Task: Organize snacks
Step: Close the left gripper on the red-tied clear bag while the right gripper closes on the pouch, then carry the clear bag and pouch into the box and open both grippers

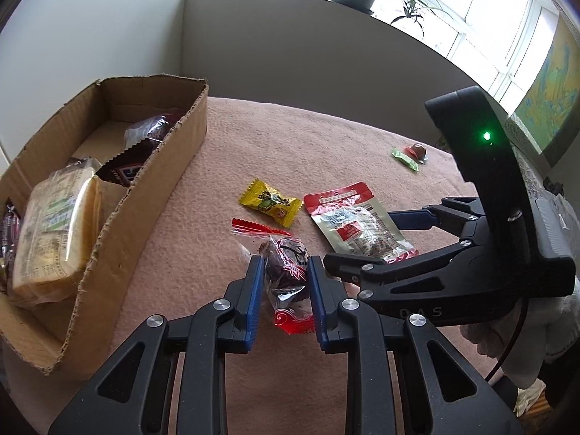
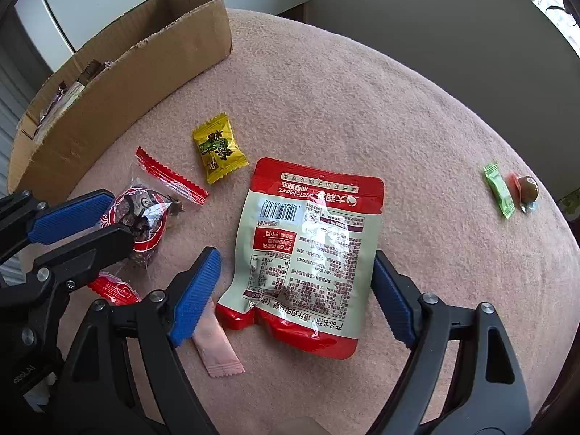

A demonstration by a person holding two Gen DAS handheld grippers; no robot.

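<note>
Six loose snacks lie on the pink tabletop: one clear packet with red ends holding a dark sweet, one yellow candy, one large red-and-white pouch, one pink sachet, and, well apart at the far right, one green candy touching one brown wrapped sweet. The left hand-held gripper has its two blue pads on either side of the clear packet, close against the wrapper; whether they press it cannot be told. The right hand-held gripper is spread wide, its two fingers flanking the lower part of the pouch without clamping it, and the pink sachet lies under its left finger. One cardboard box stands at the left, holding at least three wrapped items, among them a pale yellow block and a dark bar.
</note>
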